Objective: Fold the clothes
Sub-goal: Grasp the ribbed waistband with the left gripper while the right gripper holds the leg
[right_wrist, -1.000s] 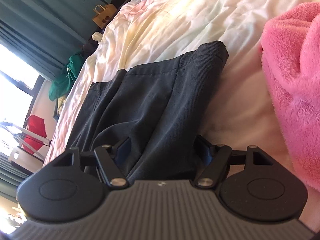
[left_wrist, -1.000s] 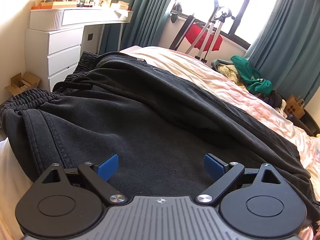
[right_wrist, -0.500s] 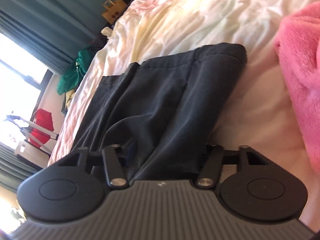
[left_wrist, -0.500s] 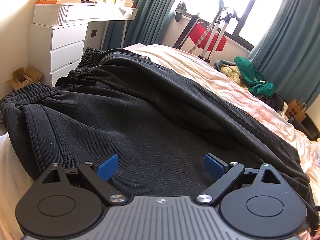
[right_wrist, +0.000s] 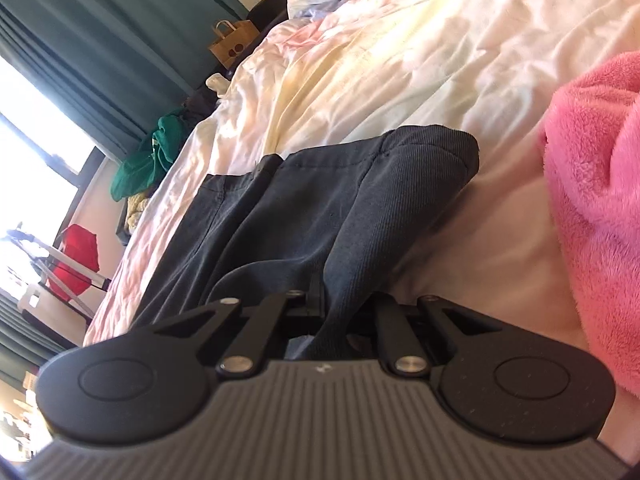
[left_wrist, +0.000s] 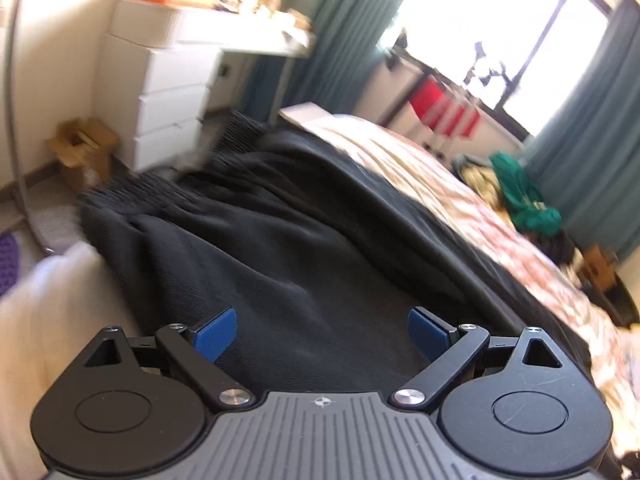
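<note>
Black trousers (left_wrist: 280,248) lie spread along the bed, their elastic waistband (left_wrist: 132,196) at the bed's near left corner. My left gripper (left_wrist: 322,330) hovers low over the seat of the trousers, open, its blue pads (left_wrist: 214,332) wide apart and holding nothing; this view is blurred. In the right wrist view the trouser leg (right_wrist: 320,200) stretches away to its hem (right_wrist: 432,140). My right gripper (right_wrist: 340,300) has its jaws closing tight on a raised fold of the leg, and the cloth is pinched between them.
The pale crumpled bedsheet (right_wrist: 400,60) lies under everything. A pink fleece (right_wrist: 592,200) sits right of the leg. White drawers (left_wrist: 168,92) and a cardboard box (left_wrist: 80,148) stand past the bed's corner. A green clothes pile (left_wrist: 520,200) and a paper bag (right_wrist: 232,40) are by the curtains.
The right jaws closed from wide apart onto a fold of the trouser leg. The left gripper pulled back and up with a roll, still open; more floor shows on the left.
</note>
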Tool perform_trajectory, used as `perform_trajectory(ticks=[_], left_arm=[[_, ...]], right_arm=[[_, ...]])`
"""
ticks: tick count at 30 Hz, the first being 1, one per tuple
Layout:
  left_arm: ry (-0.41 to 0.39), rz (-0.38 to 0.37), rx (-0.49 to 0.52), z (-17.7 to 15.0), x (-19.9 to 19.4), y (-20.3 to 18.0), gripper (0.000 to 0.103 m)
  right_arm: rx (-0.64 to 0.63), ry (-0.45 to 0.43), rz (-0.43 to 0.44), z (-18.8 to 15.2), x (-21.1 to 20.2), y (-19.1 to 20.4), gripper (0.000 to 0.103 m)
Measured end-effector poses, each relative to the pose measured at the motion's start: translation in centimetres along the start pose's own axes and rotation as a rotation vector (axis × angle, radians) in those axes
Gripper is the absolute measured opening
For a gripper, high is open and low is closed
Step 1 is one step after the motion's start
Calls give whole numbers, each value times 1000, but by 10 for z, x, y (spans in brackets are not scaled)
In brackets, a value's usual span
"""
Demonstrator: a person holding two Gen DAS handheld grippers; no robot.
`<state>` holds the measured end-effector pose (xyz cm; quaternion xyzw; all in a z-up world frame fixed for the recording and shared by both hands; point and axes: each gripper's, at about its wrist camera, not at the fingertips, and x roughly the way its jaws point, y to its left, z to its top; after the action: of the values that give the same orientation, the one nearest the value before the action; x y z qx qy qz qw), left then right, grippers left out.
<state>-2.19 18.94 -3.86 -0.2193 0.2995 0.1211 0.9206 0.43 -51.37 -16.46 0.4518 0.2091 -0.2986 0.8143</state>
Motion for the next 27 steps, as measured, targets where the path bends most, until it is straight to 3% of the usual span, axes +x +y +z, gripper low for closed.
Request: perform_trajectory(ticks=[2,3,7,12,14,23,27], left_arm=[[-32,102,27,12,-4,6,94],[-37,119,26,19,-6,9,94],[-53,99,-17,37,-16,26,95],[-72,192,4,43,-15,44,95],[-69,213,-32,43,-13,52,95],[52,86,-267,40,-3,94,95],[148,-15,-341,36,14,103,95]], right_arm=[[-11,-1,-4,0,-1,1,7],[-16,-1,-5,0,-1,2,7],[-34,-3,-14,1,-3,4,7],[-23,-25,-20,1,-7,4,7],[-31,-35,-25,1,-9,6,7],[-43,-41,-38,2,-10,9,7],[-36,-32,-42,2,-9,9,8]])
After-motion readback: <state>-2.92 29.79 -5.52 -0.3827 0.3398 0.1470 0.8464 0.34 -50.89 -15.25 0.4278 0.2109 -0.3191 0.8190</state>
